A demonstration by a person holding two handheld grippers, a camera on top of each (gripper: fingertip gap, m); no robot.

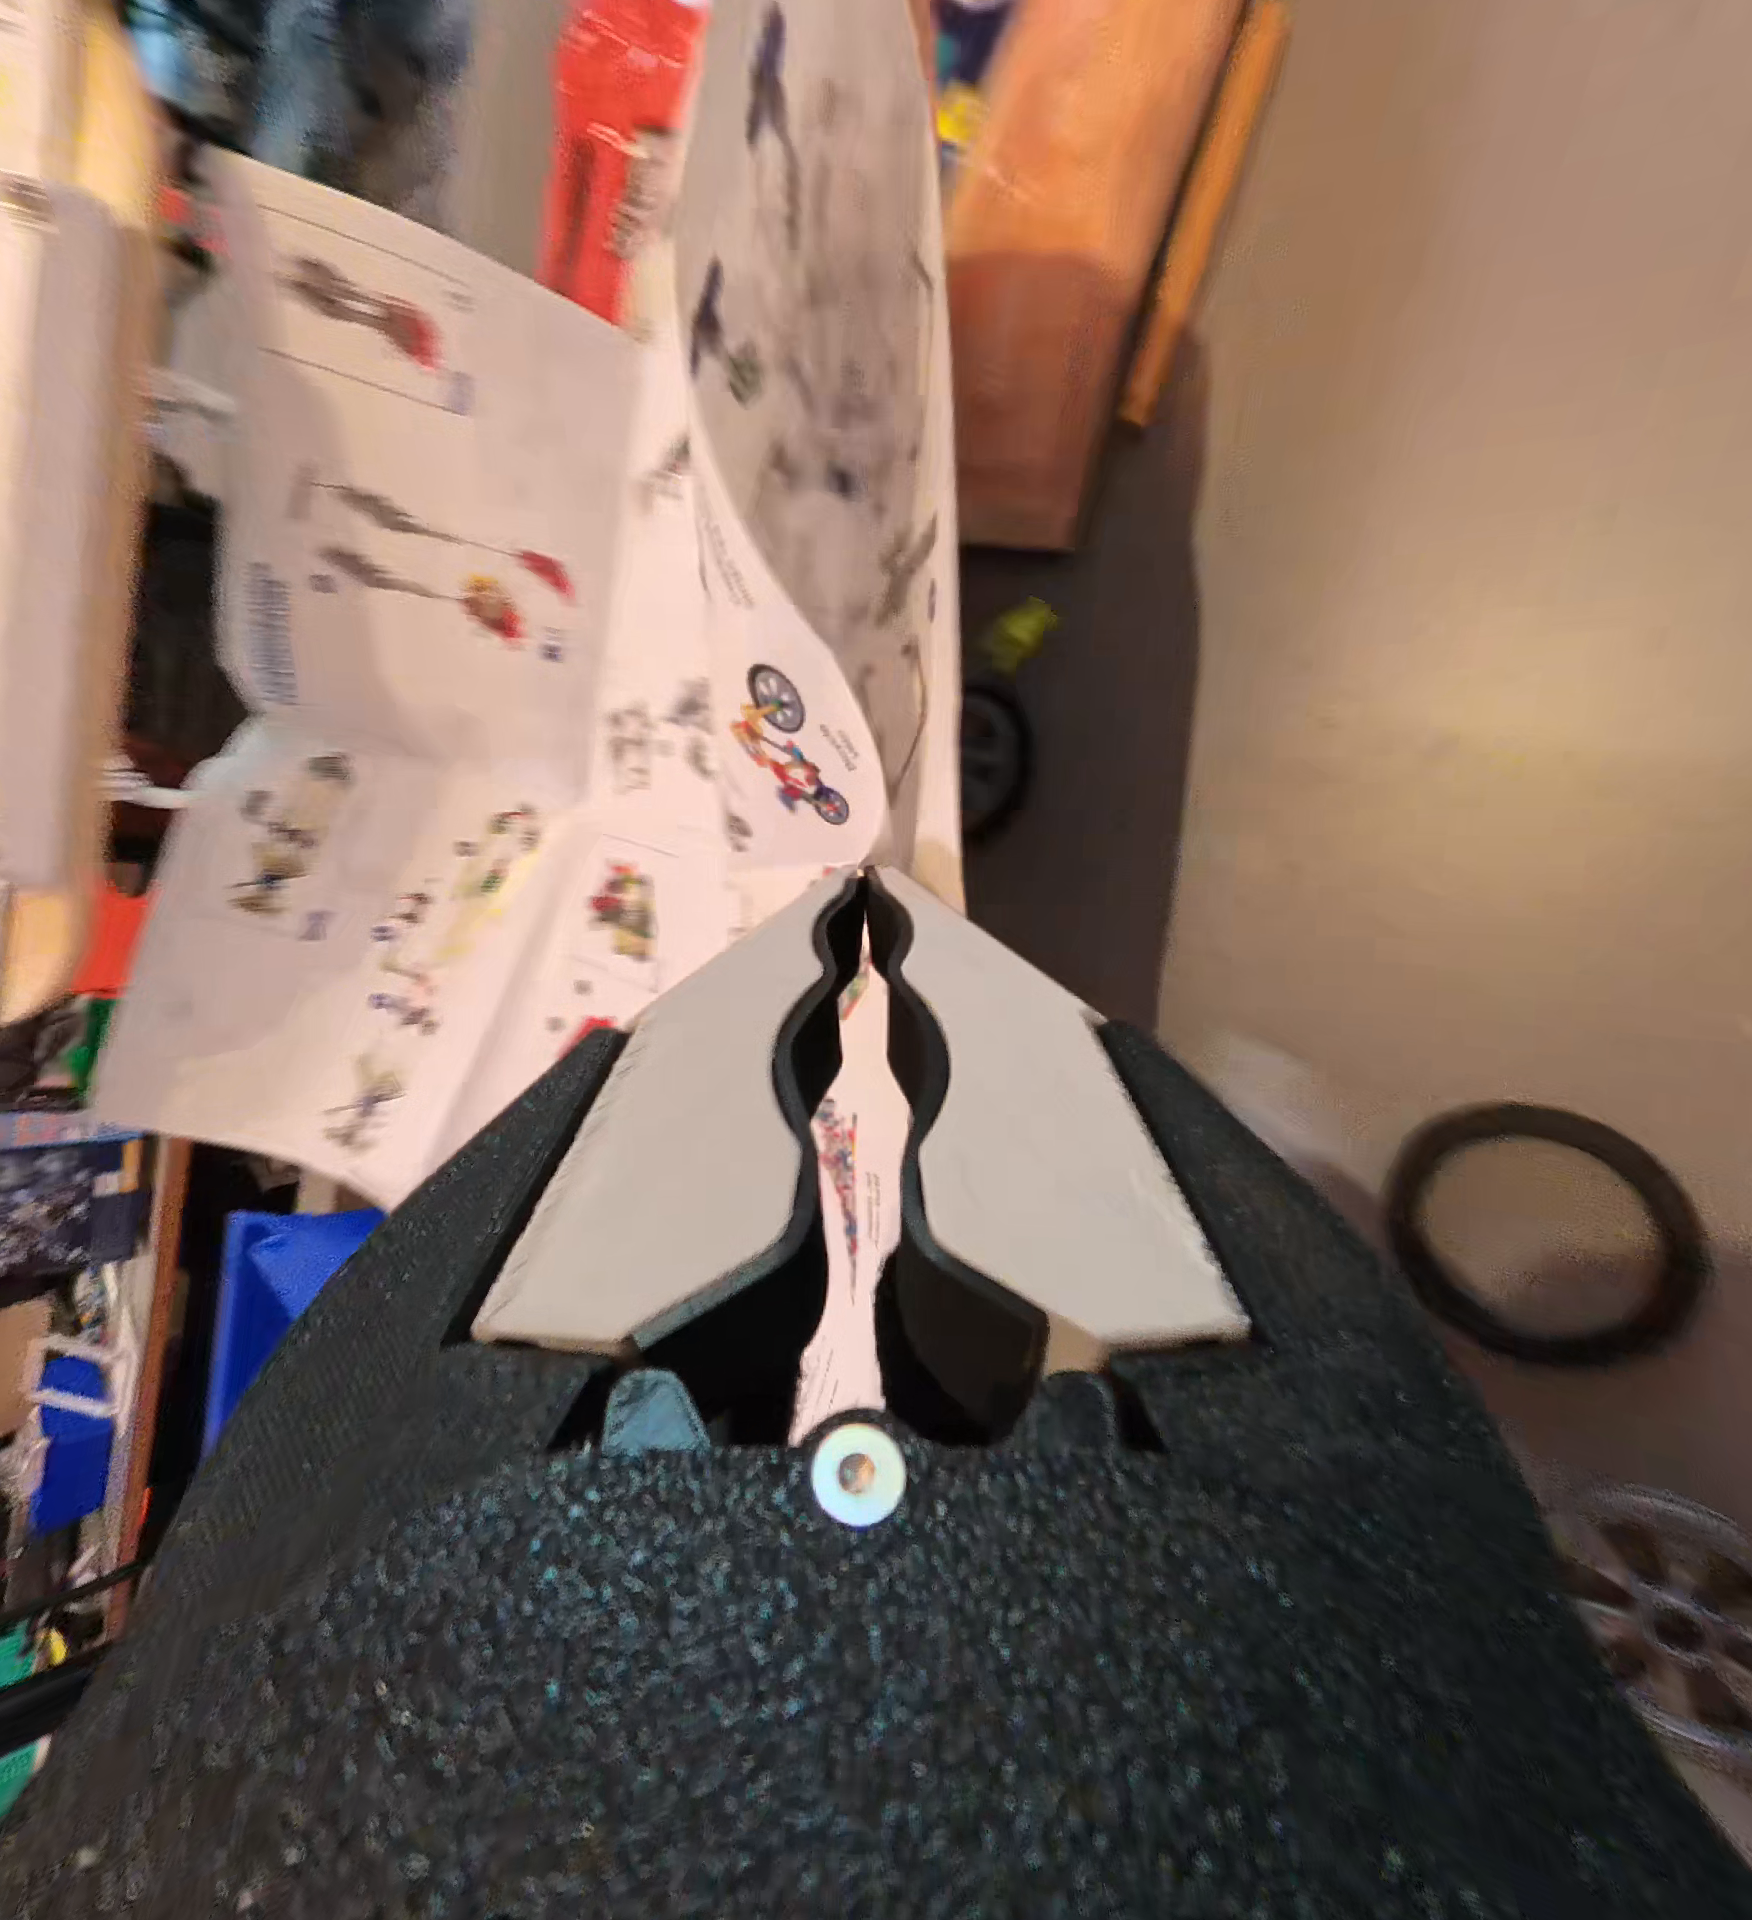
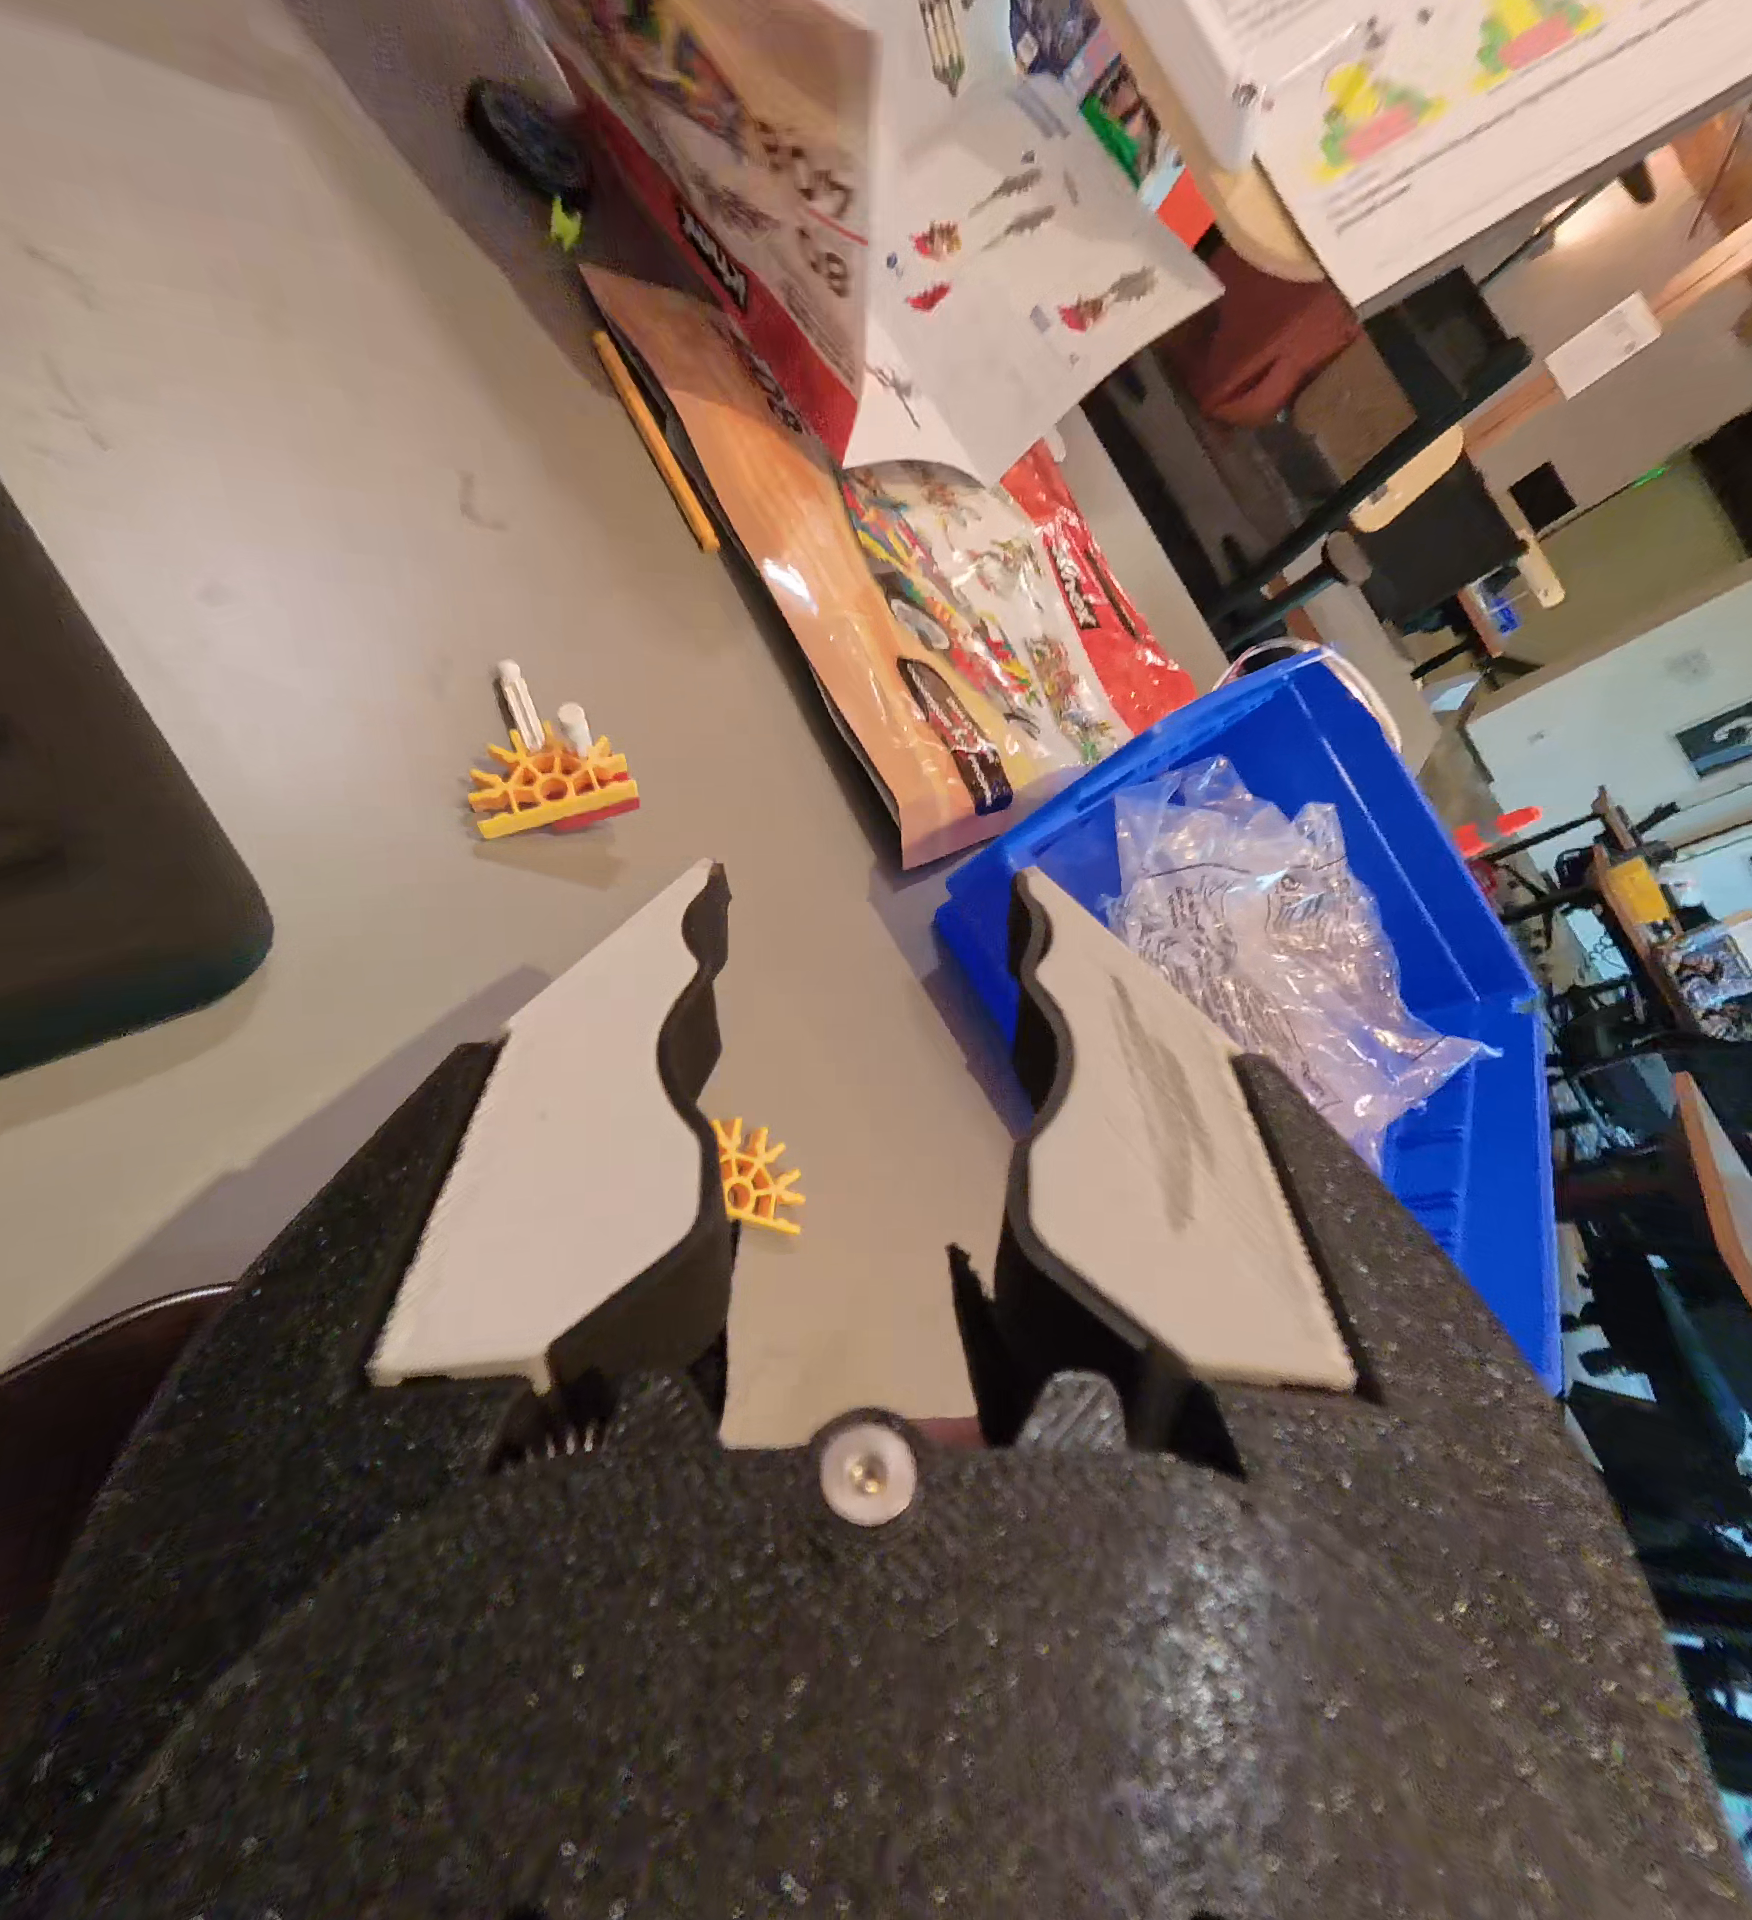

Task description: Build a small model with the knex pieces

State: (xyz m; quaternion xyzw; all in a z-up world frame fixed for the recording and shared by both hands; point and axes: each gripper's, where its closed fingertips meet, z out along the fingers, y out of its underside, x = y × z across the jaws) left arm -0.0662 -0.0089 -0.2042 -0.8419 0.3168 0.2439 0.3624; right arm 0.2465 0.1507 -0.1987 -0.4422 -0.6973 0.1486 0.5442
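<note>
My left gripper (image 1: 864,883) is shut on a large white instruction sheet (image 1: 415,644) with printed toy-model pictures. The paper runs between the pads and fans out ahead and to the left, lifted off the grey table (image 1: 1474,520). The same sheet (image 2: 1017,270) hangs in the air at the top of the right wrist view. My right gripper (image 2: 867,894) is open and empty, low over the grey table (image 2: 280,468). A small yellow connector piece (image 2: 760,1179) lies under its left finger. A yellow and red assembly with white rods (image 2: 550,774) stands ahead to the left.
A blue bin (image 2: 1371,790) with a crumpled clear plastic bag (image 2: 1256,935) stands right of the right gripper. A colourful toy box (image 2: 851,540) lies behind it. A black ring (image 1: 1542,1231), a black wheel (image 1: 991,764) and a dark mat (image 2: 41,779) lie on the table. The small yellow connector piece (image 2: 760,1179) lies some 8 cm from my right tips, 40 cm from my left tips.
</note>
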